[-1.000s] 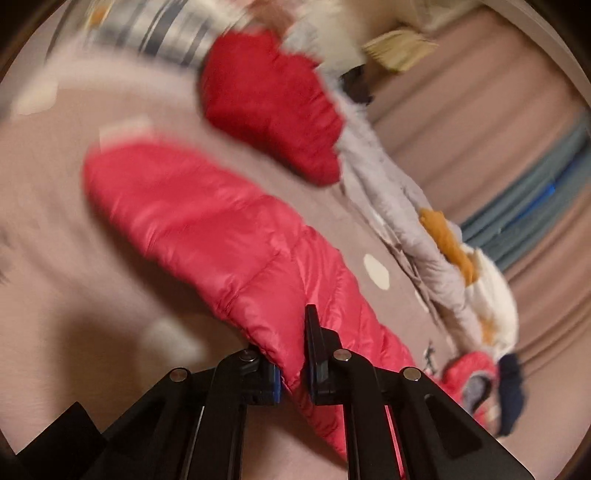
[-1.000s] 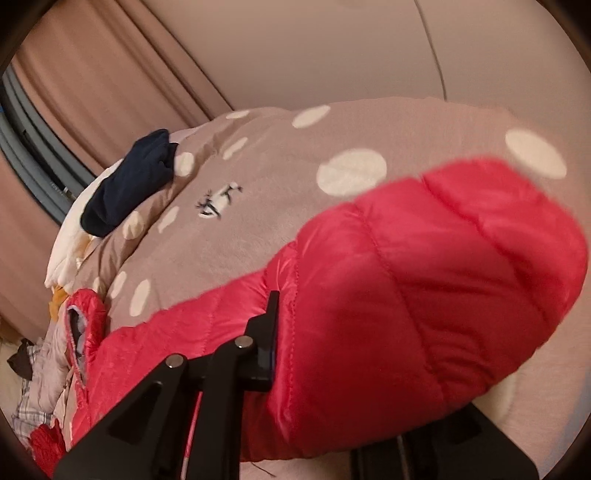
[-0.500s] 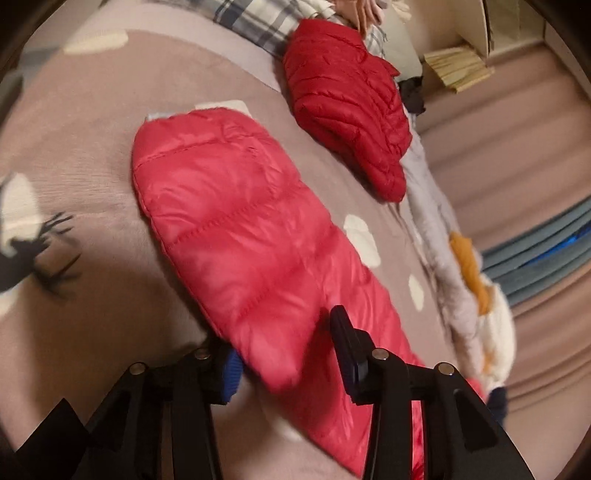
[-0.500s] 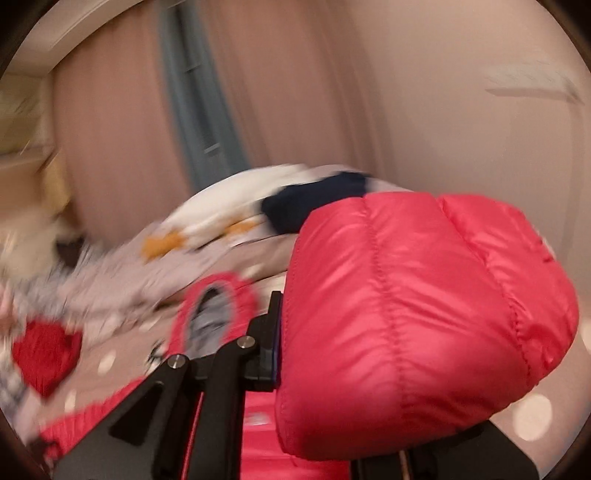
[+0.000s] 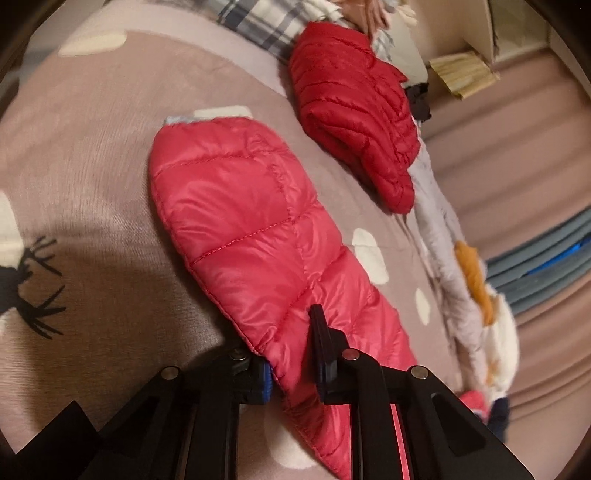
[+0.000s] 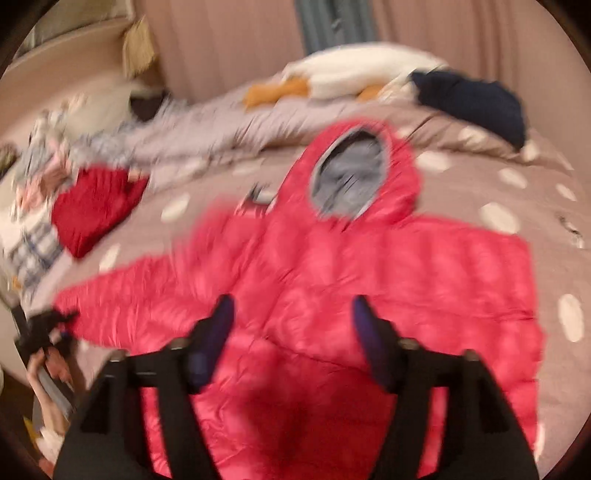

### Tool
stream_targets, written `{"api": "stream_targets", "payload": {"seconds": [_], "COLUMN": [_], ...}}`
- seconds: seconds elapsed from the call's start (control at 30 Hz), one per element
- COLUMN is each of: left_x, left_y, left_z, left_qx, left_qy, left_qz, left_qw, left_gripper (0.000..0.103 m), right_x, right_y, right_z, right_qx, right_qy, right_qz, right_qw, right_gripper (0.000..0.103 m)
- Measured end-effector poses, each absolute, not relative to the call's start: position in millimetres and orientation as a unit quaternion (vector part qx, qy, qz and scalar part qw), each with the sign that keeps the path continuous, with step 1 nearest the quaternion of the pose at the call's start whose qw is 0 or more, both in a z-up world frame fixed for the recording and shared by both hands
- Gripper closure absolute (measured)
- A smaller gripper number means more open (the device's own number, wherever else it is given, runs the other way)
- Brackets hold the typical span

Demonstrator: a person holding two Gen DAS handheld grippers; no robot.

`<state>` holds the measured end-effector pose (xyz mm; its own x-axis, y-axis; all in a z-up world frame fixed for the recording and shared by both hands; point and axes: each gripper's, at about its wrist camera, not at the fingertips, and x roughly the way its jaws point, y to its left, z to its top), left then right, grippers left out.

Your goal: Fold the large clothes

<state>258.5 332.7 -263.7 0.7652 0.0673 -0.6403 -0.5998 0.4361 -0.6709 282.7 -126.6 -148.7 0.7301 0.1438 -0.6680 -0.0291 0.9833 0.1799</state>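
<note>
A pink-red puffer jacket (image 6: 332,266) with a grey-lined hood (image 6: 351,177) lies spread on the polka-dot bed cover. In the left wrist view its sleeve (image 5: 251,236) stretches away over the cover, and my left gripper (image 5: 291,354) is shut on the sleeve's edge. In the blurred right wrist view my right gripper (image 6: 291,328) is open and empty above the jacket's body. The left gripper (image 6: 44,328) shows at the far left of that view, at the sleeve's end.
A folded dark red puffer jacket (image 5: 354,107) lies beyond the sleeve. Plaid fabric (image 5: 255,22), a grey garment (image 5: 439,221), white and orange clothes (image 5: 495,332) and a navy item (image 6: 476,103) lie along the bed's far side. Curtains hang behind.
My right gripper has let go of the jacket part it held, opened, and now hovers over the spread jacket. My left gripper opened half a second ago and has shut again on the sleeve.
</note>
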Motion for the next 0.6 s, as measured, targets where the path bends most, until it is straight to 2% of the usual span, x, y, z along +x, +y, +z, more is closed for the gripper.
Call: {"api": "stream_targets", "payload": {"seconds": [0.07, 0.13, 0.2, 0.27, 0.3, 0.33, 0.47, 0.57, 0.6], "left_x": [259.8, 260.3, 260.7, 263.5, 264.7, 265.6, 265.4, 261.7, 260.7], "left_y": [330.0, 330.2, 329.5, 326.6, 324.1, 320.4, 292.7, 266.4, 257.6], "left_z": [-262.0, -261.4, -259.1, -253.4, -248.5, -242.1, -200.9, -174.0, -166.8], "left_qx": [-0.475, -0.474, -0.465, -0.449, -0.438, -0.423, -0.354, -0.317, -0.309], "left_qy": [0.277, 0.279, 0.282, 0.288, 0.289, 0.288, 0.260, 0.236, 0.232], "left_qz": [0.215, 0.217, 0.222, 0.233, 0.238, 0.244, 0.249, 0.228, 0.220], "left_qw": [0.807, 0.807, 0.809, 0.813, 0.817, 0.824, 0.863, 0.890, 0.896], "left_gripper": [0.086, 0.086, 0.086, 0.086, 0.086, 0.086, 0.086, 0.086, 0.086], "right_x": [275.3, 286.6, 305.8, 321.0, 323.6, 319.2, 307.0, 281.7, 271.6], "right_y": [-140.1, -153.0, -171.6, -183.8, -186.0, -183.8, -180.6, -202.3, -209.1], "right_z": [-138.2, -145.1, -168.6, -211.6, -229.0, -233.3, -207.9, -166.3, -153.1], "right_qx": [0.074, 0.047, 0.040, 0.047, 0.047, 0.031, 0.010, 0.044, 0.049], "right_qy": [0.330, 0.333, 0.364, 0.433, 0.456, 0.443, 0.438, 0.399, 0.382], "right_qz": [0.025, -0.045, -0.103, -0.121, -0.119, -0.116, -0.098, -0.076, -0.075], "right_qw": [0.941, 0.941, 0.925, 0.892, 0.881, 0.888, 0.893, 0.913, 0.920], "right_gripper": [0.020, 0.020, 0.021, 0.029, 0.029, 0.029, 0.031, 0.026, 0.022]}}
